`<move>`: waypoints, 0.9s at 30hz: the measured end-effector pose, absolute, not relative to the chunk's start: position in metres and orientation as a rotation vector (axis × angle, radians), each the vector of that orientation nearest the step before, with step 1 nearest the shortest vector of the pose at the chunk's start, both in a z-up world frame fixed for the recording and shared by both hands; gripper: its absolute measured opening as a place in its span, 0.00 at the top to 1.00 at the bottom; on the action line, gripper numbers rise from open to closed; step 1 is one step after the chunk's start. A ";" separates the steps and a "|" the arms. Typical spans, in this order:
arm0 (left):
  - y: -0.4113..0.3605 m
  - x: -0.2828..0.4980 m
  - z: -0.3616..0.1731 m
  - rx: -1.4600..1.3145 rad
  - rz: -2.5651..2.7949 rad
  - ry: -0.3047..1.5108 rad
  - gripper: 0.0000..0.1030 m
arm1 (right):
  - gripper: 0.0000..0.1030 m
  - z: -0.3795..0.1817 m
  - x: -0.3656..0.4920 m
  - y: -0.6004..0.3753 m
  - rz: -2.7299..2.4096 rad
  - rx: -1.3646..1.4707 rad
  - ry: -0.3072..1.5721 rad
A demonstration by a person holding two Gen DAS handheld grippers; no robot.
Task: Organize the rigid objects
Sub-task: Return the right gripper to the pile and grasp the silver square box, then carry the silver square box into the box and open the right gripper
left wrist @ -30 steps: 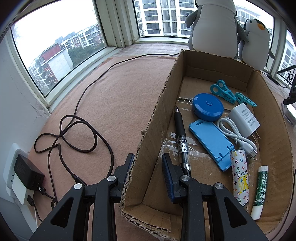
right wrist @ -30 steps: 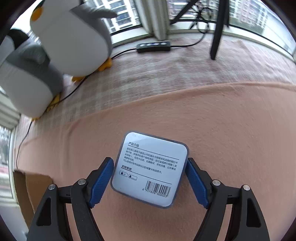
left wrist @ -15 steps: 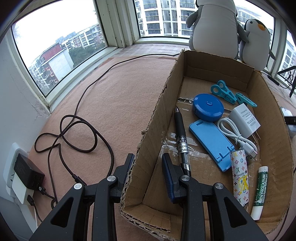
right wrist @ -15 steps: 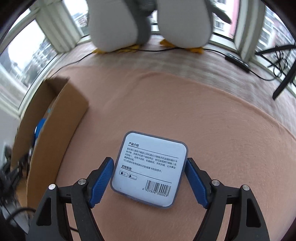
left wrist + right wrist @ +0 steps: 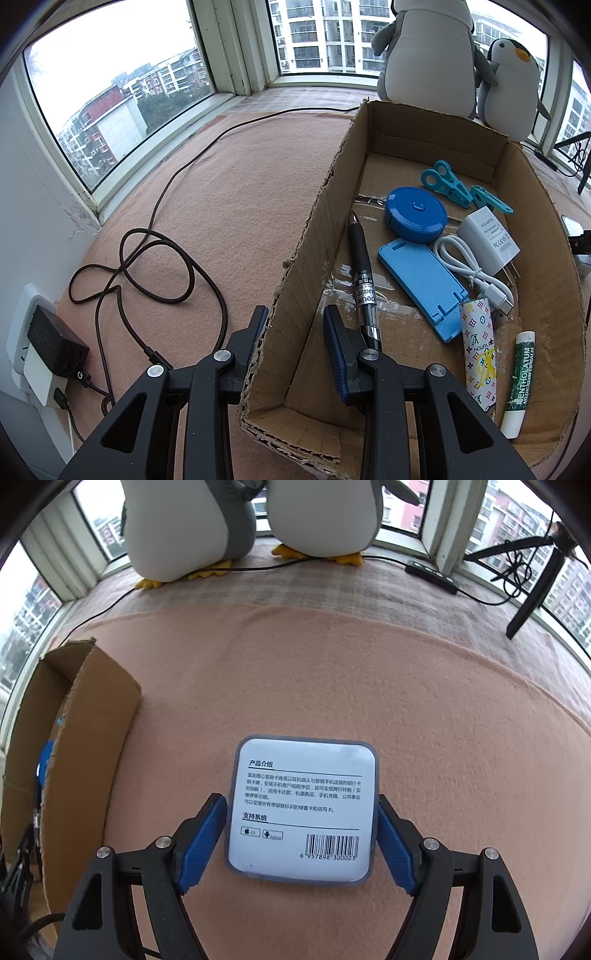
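Note:
My right gripper [image 5: 300, 801] is shut on a flat white square box [image 5: 303, 808] with printed text and a barcode, held just above the pink blanket [image 5: 332, 672]. The open cardboard box [image 5: 92, 701] lies to its left. In the left wrist view my left gripper [image 5: 295, 314] is shut astride that cardboard box's [image 5: 332, 192] left wall, one pad outside and one inside. Inside lie a black pen [image 5: 360, 258], a round blue case [image 5: 415, 214], a blue stand [image 5: 421, 280], a white charger [image 5: 487, 236] with its cable, teal clips [image 5: 450, 184], a patterned tube [image 5: 478, 354] and a lip balm [image 5: 521, 376].
Two plush penguins [image 5: 428, 51] stand behind the box by the windows. A brown cable [image 5: 147, 266] loops over the blanket to a black adapter [image 5: 55, 347] at the left. At the back right are a power strip [image 5: 432, 576] and a black tripod leg [image 5: 532, 594].
The right gripper has swung round with the white box in it, so the penguins moved to the top and the cardboard box came into view on the left. The left gripper has not moved.

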State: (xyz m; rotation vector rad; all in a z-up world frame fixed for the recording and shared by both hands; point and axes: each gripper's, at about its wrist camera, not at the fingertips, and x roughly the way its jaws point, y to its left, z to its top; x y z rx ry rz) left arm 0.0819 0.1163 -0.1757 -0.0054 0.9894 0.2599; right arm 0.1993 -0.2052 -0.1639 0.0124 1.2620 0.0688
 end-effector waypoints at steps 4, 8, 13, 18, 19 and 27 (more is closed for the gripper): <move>0.116 0.082 -0.176 -0.005 0.259 0.989 0.69 | 0.35 -0.162 0.199 -0.208 0.062 0.029 1.252; 0.116 0.082 -0.176 -0.004 0.259 0.989 0.69 | 0.35 -0.161 0.194 -0.210 0.089 0.036 1.243; 0.116 0.081 -0.176 -0.005 0.260 0.989 0.69 | 0.35 -0.158 0.186 -0.212 0.118 0.037 1.217; 0.115 0.082 -0.176 -0.005 0.261 0.988 0.69 | 0.35 -0.143 0.173 -0.214 0.134 0.051 1.163; 0.116 0.082 -0.177 -0.005 0.260 0.988 0.69 | 0.35 -0.140 0.172 -0.213 0.142 0.060 1.156; 0.115 0.081 -0.177 -0.006 0.260 0.988 0.69 | 0.35 -0.096 0.172 -0.184 0.246 0.058 1.065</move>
